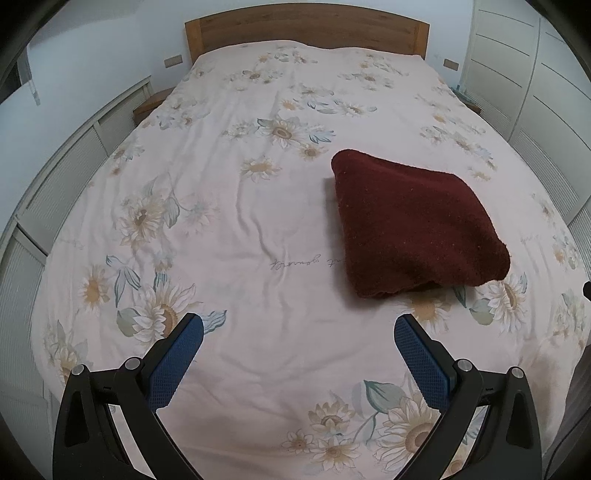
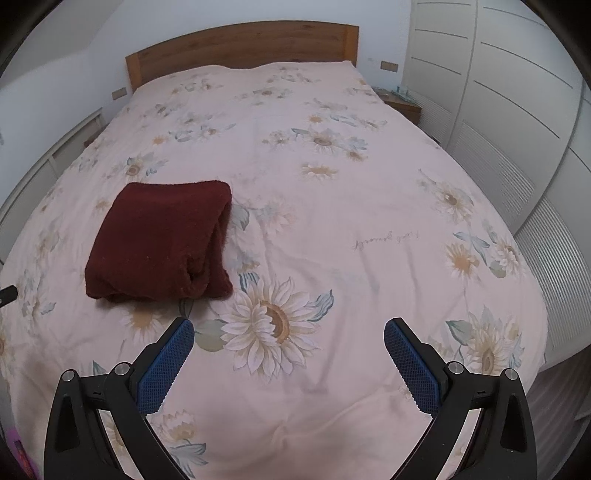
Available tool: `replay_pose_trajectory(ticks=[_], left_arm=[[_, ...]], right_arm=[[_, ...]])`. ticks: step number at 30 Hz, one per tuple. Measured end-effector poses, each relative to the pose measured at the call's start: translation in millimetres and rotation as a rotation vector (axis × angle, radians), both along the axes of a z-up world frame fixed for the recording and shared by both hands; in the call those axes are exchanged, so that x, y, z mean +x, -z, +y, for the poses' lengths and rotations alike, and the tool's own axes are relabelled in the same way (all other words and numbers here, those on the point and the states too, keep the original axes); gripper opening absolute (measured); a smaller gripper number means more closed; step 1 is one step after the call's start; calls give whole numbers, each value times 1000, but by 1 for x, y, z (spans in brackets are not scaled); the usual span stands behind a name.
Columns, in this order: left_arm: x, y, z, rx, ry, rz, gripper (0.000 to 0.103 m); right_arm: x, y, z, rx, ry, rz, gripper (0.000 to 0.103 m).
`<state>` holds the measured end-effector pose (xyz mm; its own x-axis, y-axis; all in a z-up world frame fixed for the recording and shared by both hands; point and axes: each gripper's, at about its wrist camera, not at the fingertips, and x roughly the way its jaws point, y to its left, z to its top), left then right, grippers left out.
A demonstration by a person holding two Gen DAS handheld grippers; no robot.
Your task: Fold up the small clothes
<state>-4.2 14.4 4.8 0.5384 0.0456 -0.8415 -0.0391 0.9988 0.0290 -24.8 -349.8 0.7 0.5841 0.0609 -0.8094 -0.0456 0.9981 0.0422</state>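
Note:
A dark red knitted garment (image 1: 413, 225) lies folded into a thick, roughly square bundle on the flowered bedspread (image 1: 258, 221). In the left wrist view it sits ahead and to the right of my left gripper (image 1: 299, 325), which hangs open over bare bedspread with nothing between its blue pads. In the right wrist view the same garment (image 2: 159, 240) lies ahead and to the left, its layered folded edge facing right. My right gripper (image 2: 289, 326) is open too and holds nothing. Neither gripper touches the garment.
The bed has a wooden headboard (image 1: 306, 33) at the far end. White louvred wardrobe doors (image 2: 498, 110) run along the right side, a low white unit (image 1: 66, 177) along the left. A wooden nightstand (image 2: 402, 103) stands by the headboard.

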Motion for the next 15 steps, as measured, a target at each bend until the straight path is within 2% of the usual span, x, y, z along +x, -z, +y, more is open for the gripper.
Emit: replay_pose_trajectory(ticks=[15], left_arm=[[-2, -1, 2, -7, 7, 12, 102]], right_arm=[[1, 4, 0, -13, -7, 15, 103]])
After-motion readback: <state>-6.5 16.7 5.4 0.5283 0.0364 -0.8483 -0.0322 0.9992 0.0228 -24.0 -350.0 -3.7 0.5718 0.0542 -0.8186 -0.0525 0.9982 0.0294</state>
